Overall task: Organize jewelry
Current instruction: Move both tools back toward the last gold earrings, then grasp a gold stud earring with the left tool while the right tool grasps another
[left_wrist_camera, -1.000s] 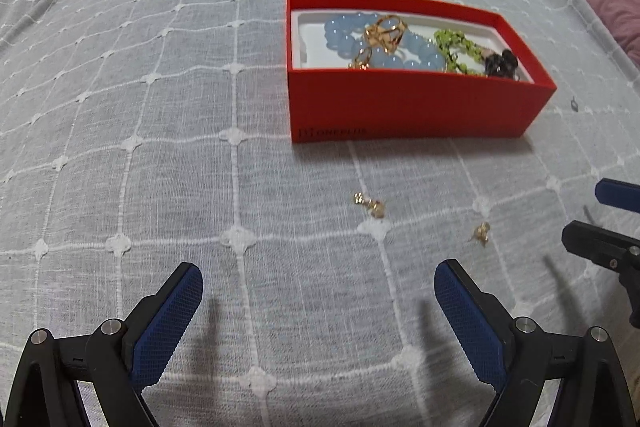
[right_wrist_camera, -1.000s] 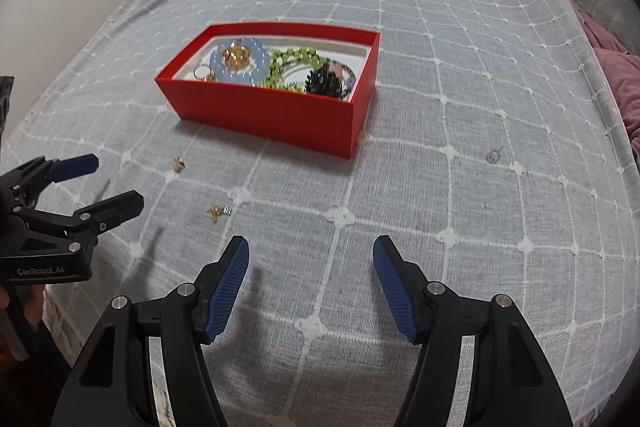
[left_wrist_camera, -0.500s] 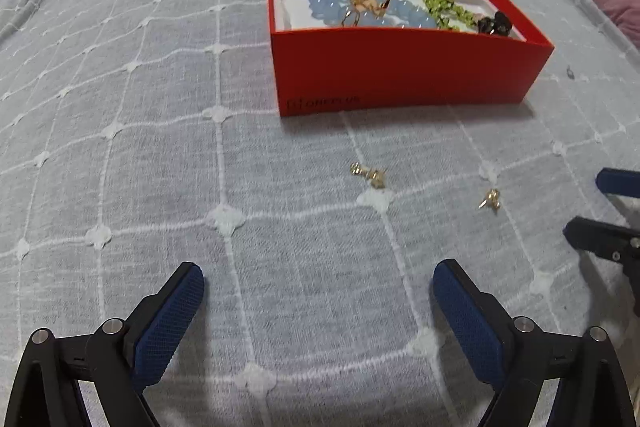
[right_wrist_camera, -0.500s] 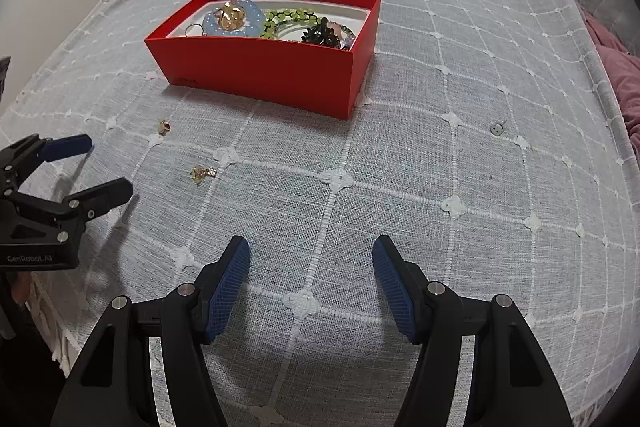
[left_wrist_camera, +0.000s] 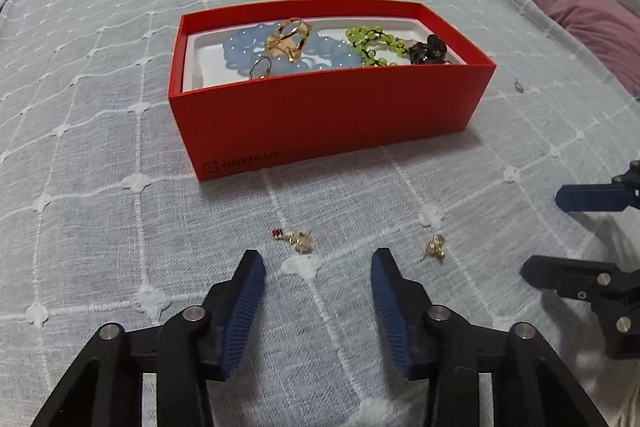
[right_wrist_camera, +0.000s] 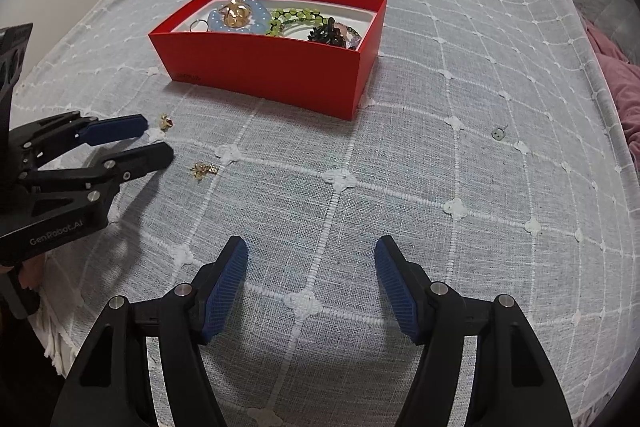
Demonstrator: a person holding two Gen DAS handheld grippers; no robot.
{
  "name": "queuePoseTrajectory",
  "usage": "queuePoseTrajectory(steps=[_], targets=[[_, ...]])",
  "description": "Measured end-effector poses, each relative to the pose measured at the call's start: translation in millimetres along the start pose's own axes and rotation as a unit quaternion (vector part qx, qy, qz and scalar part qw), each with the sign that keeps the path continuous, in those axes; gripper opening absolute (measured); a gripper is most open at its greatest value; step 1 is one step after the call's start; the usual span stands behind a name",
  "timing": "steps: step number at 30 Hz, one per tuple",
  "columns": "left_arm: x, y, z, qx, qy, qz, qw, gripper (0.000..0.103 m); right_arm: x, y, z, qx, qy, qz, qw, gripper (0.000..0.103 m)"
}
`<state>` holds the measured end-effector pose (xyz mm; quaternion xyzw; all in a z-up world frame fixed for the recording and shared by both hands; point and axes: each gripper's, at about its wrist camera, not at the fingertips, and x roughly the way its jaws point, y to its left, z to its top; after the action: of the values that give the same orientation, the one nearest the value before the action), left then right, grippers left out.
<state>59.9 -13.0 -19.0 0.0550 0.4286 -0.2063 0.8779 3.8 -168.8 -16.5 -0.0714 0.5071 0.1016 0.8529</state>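
A red box [left_wrist_camera: 332,115] on the grey bedspread holds a blue bead bracelet [left_wrist_camera: 288,55], gold rings, a green bead string and a dark piece; it also shows in the right wrist view [right_wrist_camera: 264,67]. Two small gold earrings lie in front of it: one with a red stone [left_wrist_camera: 298,241] just ahead of my left gripper [left_wrist_camera: 318,267], the other [left_wrist_camera: 434,247] to its right. My left gripper is open and empty, low over the cloth. My right gripper [right_wrist_camera: 312,263] is open and empty, farther right. The earrings show in the right wrist view too [right_wrist_camera: 204,169].
A small grey stud [right_wrist_camera: 497,134] lies on the cloth right of the box. A pink blanket [left_wrist_camera: 580,11] lies at the bed's right edge. The bed's near edge runs just behind the grippers.
My left gripper has moved forward and lower towards the earring with the red stone, and its jaws have narrowed. The right gripper has moved slightly forward.
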Motion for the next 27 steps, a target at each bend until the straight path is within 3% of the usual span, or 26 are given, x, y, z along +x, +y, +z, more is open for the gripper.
queuePoseTrajectory(steps=[6, 10, 27], targets=[[7.7, 0.2, 6.6, -0.014, 0.002, 0.005, 0.9999, 0.025, 1.0, 4.2, 0.1, -0.001, -0.005, -0.001, 1.000, 0.070], [8.7, -2.4, 7.6, -0.010, 0.005, 0.031, 0.9995, 0.003, 2.1, 9.2, 1.9, -0.007, -0.011, -0.004, 1.000, 0.070], [-17.9, 11.3, -2.5, -0.037, 0.014, 0.068, 0.9969, 0.003, 15.4, 57.8, 19.0, -0.043, -0.035, 0.011, 0.998, 0.069]])
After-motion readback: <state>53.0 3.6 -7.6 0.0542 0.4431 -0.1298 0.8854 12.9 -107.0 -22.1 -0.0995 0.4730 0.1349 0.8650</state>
